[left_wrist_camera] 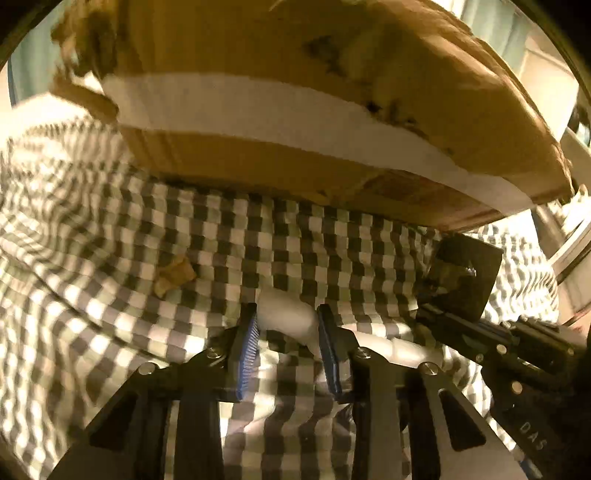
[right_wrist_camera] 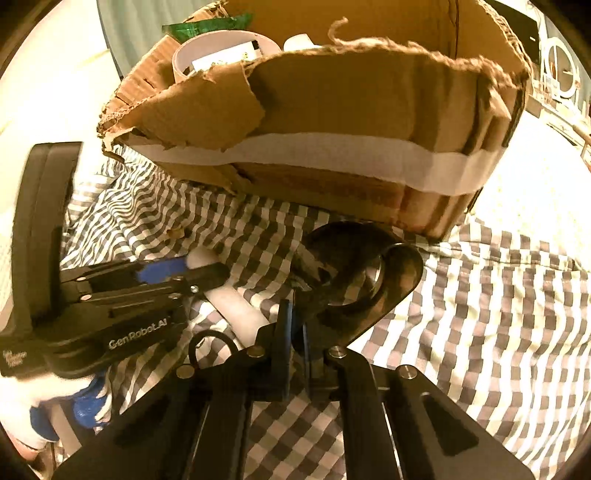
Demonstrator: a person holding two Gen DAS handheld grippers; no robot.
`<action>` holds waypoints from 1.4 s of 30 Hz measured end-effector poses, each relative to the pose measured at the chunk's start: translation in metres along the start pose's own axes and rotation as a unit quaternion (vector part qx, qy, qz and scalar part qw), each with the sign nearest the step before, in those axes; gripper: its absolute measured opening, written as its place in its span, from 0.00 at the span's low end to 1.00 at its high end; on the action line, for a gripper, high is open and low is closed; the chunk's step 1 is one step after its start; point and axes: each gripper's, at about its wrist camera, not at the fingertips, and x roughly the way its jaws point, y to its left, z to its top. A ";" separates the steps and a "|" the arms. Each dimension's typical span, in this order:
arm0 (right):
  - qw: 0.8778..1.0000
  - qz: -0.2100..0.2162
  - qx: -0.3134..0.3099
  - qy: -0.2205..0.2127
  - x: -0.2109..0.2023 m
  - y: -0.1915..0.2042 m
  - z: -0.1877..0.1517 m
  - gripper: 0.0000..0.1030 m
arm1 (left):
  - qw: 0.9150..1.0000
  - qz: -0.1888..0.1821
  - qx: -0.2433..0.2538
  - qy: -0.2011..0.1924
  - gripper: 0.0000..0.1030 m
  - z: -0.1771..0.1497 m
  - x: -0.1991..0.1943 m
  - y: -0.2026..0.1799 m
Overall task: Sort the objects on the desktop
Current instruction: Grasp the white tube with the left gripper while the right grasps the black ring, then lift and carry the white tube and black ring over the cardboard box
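My left gripper [left_wrist_camera: 288, 332] has its blue pads against both sides of a white tube [left_wrist_camera: 286, 315] that lies on the checkered cloth [left_wrist_camera: 147, 258]. The right wrist view shows the same left gripper [right_wrist_camera: 199, 271] across the white tube [right_wrist_camera: 240, 310]. My right gripper [right_wrist_camera: 295, 325] is shut on a glossy black object [right_wrist_camera: 362, 273] with a round ring opening, held just above the cloth. In the left wrist view the black object [left_wrist_camera: 461, 277] sits at the right gripper's tip [left_wrist_camera: 428, 310]. A torn cardboard box [right_wrist_camera: 332, 110] with a white tape band stands right behind both.
Inside the box are a white round container [right_wrist_camera: 221, 48] and a green item [right_wrist_camera: 207, 27]. A small cardboard scrap [left_wrist_camera: 173, 277] lies on the cloth. A gloved hand [right_wrist_camera: 33, 406] holds the left gripper. A black ring [right_wrist_camera: 210, 347] lies beside the tube. Checkered cloth [right_wrist_camera: 498, 314] stretches to the right.
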 end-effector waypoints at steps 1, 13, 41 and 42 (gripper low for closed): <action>1.000 0.000 0.000 -0.003 -0.001 0.001 0.000 0.04 | 1.000 0.001 0.004 -0.008 0.26 -0.001 -0.004 -0.001; 0.999 0.023 0.006 -0.042 -0.035 0.010 -0.005 0.04 | 0.997 0.018 0.007 -0.070 0.15 -0.016 -0.082 0.000; 0.989 0.023 -0.023 -0.144 -0.134 0.082 -0.011 0.04 | 0.985 0.038 0.013 -0.167 0.11 0.001 -0.176 0.015; 0.989 0.026 -0.022 -0.146 -0.136 0.083 -0.010 0.04 | 0.985 0.038 0.015 -0.170 0.11 0.002 -0.179 0.014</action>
